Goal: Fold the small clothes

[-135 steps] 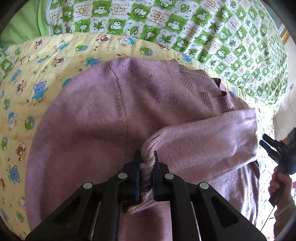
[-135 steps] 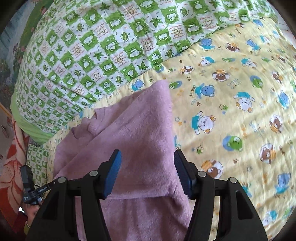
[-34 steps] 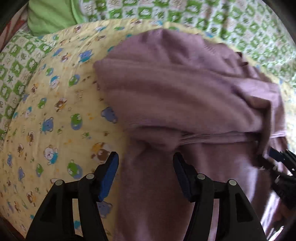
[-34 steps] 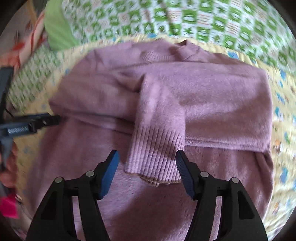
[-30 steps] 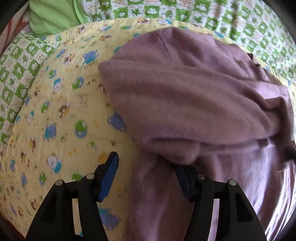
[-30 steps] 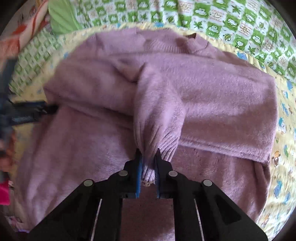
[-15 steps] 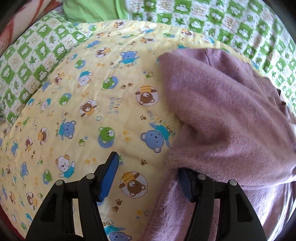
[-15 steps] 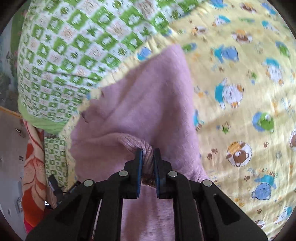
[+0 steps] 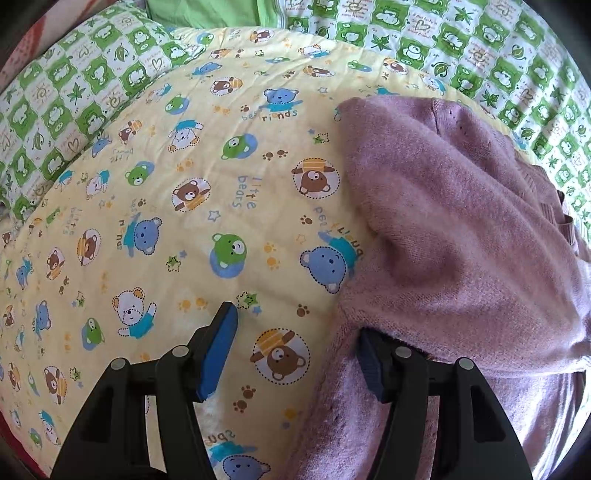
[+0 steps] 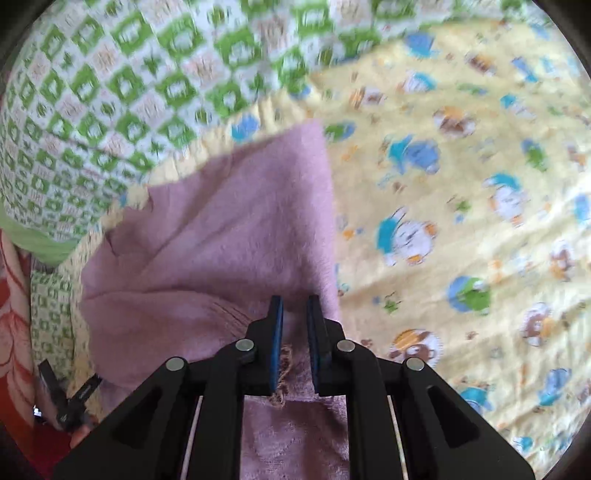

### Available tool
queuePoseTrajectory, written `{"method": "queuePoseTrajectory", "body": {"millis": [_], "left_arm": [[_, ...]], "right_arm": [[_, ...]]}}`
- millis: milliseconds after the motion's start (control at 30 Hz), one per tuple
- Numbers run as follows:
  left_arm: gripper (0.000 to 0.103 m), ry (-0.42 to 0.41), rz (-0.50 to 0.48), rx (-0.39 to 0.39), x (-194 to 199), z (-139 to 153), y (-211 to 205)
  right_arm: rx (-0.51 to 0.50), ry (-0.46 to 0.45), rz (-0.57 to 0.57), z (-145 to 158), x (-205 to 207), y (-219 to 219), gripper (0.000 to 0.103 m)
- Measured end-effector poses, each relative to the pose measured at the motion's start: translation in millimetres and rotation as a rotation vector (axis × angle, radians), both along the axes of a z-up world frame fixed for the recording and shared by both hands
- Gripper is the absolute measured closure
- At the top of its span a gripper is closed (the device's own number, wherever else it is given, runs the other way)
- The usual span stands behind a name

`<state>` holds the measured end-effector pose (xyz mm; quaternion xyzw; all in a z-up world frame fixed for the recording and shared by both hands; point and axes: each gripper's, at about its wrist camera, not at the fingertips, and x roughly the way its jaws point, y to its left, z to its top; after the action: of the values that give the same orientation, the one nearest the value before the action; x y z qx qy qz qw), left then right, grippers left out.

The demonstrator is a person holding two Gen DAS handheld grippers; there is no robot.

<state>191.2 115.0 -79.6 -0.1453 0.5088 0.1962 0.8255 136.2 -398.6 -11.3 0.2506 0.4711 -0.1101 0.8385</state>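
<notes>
A mauve knitted sweater [image 9: 461, 236] lies on a yellow bear-print quilt [image 9: 207, 206], partly folded over itself. My left gripper [image 9: 295, 321] stands open at the sweater's left edge. Its left pad [image 9: 218, 350] is over bare quilt, and its right pad [image 9: 369, 365] is tucked under the edge of the upper fold. In the right wrist view the sweater [image 10: 229, 229] fills the middle. My right gripper [image 10: 294, 325] is shut on the sleeve's ribbed cuff [image 10: 282, 365], whose frayed end hangs between the fingers.
A green-and-white checked cover [image 9: 480, 40] lies beyond the quilt [image 10: 461, 221]. A plain green cloth [image 9: 207, 13] is at the far edge. At the lower left of the right wrist view a hand [image 10: 79, 439] holds black hardware beside red patterned fabric [image 10: 14, 332].
My right gripper closed on the sleeve cuff, then swung across with it and rolled. The left gripper stayed open and shifted left, so more bare quilt shows.
</notes>
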Motion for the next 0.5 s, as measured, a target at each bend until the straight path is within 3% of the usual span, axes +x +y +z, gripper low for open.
{"method": "queuePoseTrajectory", "body": {"millis": [67,133,233,333,367,433,500], "left_arm": [[0.04,0.002,0.004,0.0,3,0,1],[0.039,0.004,0.009,-0.001,4,-1,1],[0.037,0.006,0.022,-0.015,3,-4,5],[0.033,0.003,0.026,-0.034,1,-5,11],[0.033,0.003,0.022,-0.041,-1,-5,13],[0.033,0.006,0.004,-0.058,-5,-5,15],[0.033,-0.002,-0.027,-0.087,-12,-3,17]], "right_arm": [[-0.041,-0.1,0.043,21,-10,20,0.087],[-0.029,-0.156,0.174,29,-9,49,0.087],[0.006,-0.08,0.319,5,8,80,0.08],[0.025,0.058,0.175,-39,19,54,0.082],[0.062,0.048,0.119,-45,16,40,0.091],[0.144,0.009,0.026,-45,3,21,0.093],[0.079,-0.016,0.029,-29,-7,25,0.089]]}}
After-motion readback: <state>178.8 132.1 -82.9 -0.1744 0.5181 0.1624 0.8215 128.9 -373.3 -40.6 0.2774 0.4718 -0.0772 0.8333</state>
